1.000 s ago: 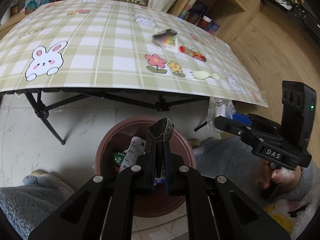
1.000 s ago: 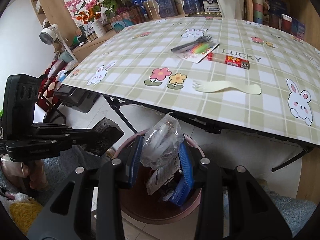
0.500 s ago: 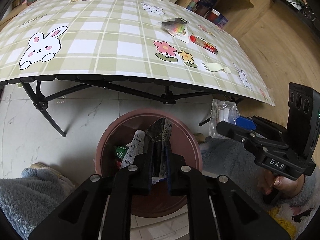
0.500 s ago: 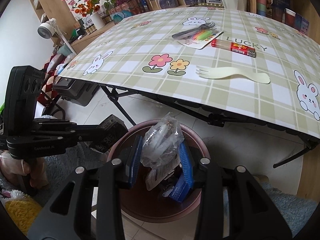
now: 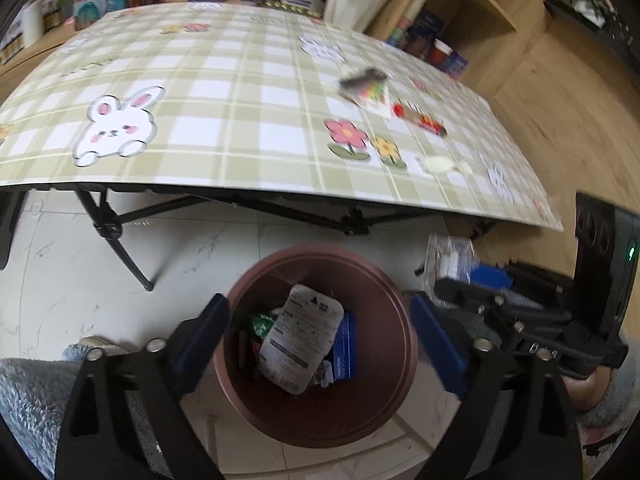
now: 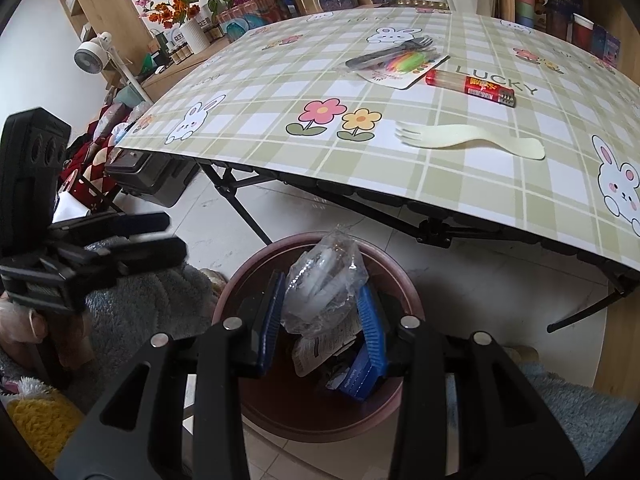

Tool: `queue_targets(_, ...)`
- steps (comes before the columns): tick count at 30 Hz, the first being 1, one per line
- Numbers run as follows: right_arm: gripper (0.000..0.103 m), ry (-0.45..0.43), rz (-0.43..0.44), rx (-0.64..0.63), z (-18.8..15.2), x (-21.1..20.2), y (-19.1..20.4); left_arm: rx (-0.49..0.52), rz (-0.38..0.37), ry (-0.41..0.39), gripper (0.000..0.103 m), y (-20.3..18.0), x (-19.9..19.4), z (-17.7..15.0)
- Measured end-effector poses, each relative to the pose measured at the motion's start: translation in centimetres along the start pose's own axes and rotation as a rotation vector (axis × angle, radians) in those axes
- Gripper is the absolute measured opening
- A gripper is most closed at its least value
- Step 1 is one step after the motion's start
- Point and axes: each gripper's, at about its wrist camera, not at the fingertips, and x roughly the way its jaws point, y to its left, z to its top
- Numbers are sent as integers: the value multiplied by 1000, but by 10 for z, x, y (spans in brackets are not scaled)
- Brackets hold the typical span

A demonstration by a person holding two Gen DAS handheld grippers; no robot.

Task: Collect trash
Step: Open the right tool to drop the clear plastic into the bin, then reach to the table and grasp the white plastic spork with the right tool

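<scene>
Left gripper [image 5: 318,330] hanging over the brown bin [image 5: 316,420], fingers [image 5: 200,332] just sprung wide apart, nothing between them. Down in the bin: a white printed wrapper [image 5: 300,336], a blue packet [image 5: 344,344] at its 3 o'clock, something green [image 5: 262,324] at its 9 o'clock. Right gripper [image 6: 322,312] also over the bin, fingers [image 6: 370,316] clenched on a crumpled clear plastic bag [image 6: 324,280], bag poking up past the fingertips above the rim. In the left view, that bag and its gripper out at 3 o'clock of the bin. Up on the checked table [image 6: 400,148], at 12 o'clock from the bin: a pale yellow spork [image 6: 472,142] lying flat, a red tube [image 6: 470,84] beyond it, and a card of coloured items [image 6: 400,64] with a dark fork [image 6: 388,54] just beside it, whether touching unclear. Bin standing on white floor tiles [image 5: 80,272], in front of the table edge. A grey fluffy sleeve [image 6: 140,304] at 9 o'clock of the bin.
</scene>
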Motion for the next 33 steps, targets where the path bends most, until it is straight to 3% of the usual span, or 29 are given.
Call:
queue_targets(13,44,49,30,-54,-1,13,15,-128,37,-39,97,30,-9,4)
queue_targets(15,58,45,28,-64,-2,13,18,-131,37,-40,97,30,-9,4)
queue_targets(22,91,-6,-49,-32,3,4,9,-127,42,-42,97,30,-9,4)
queue_targets(26,97,-21,-91,2,6,2,0,-126,42,-45,97,30,-9,4)
queue_targets(33,97,-52,-119,19,8,-4,-10,-126,51,-55,97,31,-10,5)
